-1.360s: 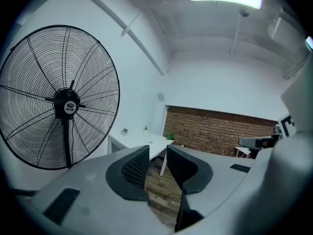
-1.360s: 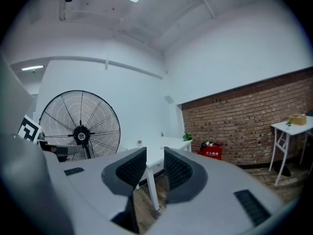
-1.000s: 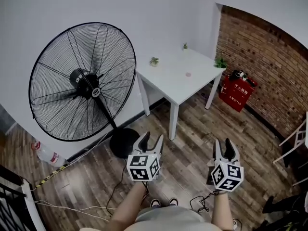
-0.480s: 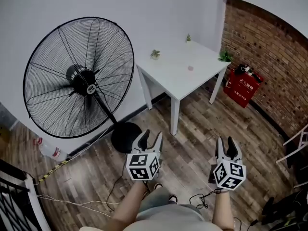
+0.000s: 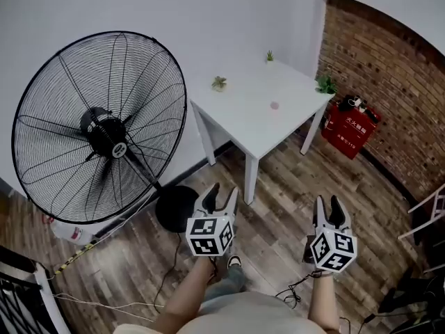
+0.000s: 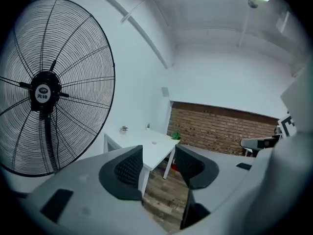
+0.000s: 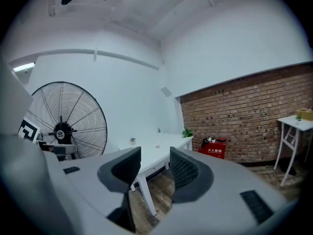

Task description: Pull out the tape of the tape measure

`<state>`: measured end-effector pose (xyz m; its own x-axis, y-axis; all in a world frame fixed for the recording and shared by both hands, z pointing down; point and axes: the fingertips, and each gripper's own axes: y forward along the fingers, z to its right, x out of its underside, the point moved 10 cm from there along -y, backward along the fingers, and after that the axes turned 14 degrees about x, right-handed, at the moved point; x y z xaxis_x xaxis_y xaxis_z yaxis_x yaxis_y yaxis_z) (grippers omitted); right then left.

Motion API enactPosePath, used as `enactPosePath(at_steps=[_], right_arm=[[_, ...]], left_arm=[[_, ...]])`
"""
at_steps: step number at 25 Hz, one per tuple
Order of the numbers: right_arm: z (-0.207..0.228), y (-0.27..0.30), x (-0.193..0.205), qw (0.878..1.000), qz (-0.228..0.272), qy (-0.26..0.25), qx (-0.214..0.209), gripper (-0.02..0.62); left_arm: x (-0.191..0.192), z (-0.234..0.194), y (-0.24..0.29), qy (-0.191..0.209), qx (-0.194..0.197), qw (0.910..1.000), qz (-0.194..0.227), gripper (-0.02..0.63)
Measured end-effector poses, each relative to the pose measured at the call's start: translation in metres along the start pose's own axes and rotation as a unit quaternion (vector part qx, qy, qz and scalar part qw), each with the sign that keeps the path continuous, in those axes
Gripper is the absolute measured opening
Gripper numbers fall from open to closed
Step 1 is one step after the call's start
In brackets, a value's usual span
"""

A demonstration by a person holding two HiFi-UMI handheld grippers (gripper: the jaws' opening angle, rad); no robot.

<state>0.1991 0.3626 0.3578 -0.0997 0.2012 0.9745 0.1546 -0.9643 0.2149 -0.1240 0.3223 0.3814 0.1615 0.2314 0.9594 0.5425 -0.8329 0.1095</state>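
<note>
Fan (image 5: 104, 127) has slid left in the head view since half a second ago. The white table (image 5: 254, 127) sits about where it was. Both grippers hover much as before, on my side of the table, over the wood floor (image 5: 278, 186).

Hard to read:
- A small pale disc (image 5: 274, 106) lies on the table top, well apart from both grippers. It is too small to tell whether it is the tape measure.
- The fan's round base (image 5: 174, 207), left of the table's near leg, is partly covered by my left gripper (image 5: 221, 192).
- A red box (image 5: 350, 131) stands beyond the table's right end by the brick wall (image 5: 389, 82); its print is unreadable.
- Three little plants (image 5: 219, 83) on the table show no detail.

Fingers: left gripper view shows the left gripper (image 6: 159, 163) parted, with only the table leg and floor showing in the gap. The right gripper (image 5: 329, 204) in its own view (image 7: 154, 168) is likewise parted, nothing held.
</note>
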Motion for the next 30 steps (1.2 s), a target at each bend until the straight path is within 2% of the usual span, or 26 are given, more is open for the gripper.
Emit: enactPosePath(at_steps=[11,18,30], right_arm=[[-0.041,0.085,-0.027,1.000,0.005,0.002,0.029,0.184],[-0.067,0.129,-0.032,1.000,-0.007,0.001,0.026,0.187],[-0.057,0.205,-0.024,0.999,-0.038,0.009,0.027,0.190]], left_arm=[[-0.036,-0.082,0.074,-0.006,0.020,0.9998,0.002,0.202],[-0.045,-0.117,0.110,-0.011,0.028,0.9995,-0.005,0.202],[-0.041,-0.148,0.170,-0.017,0.012,0.9994,-0.028,0.202]])
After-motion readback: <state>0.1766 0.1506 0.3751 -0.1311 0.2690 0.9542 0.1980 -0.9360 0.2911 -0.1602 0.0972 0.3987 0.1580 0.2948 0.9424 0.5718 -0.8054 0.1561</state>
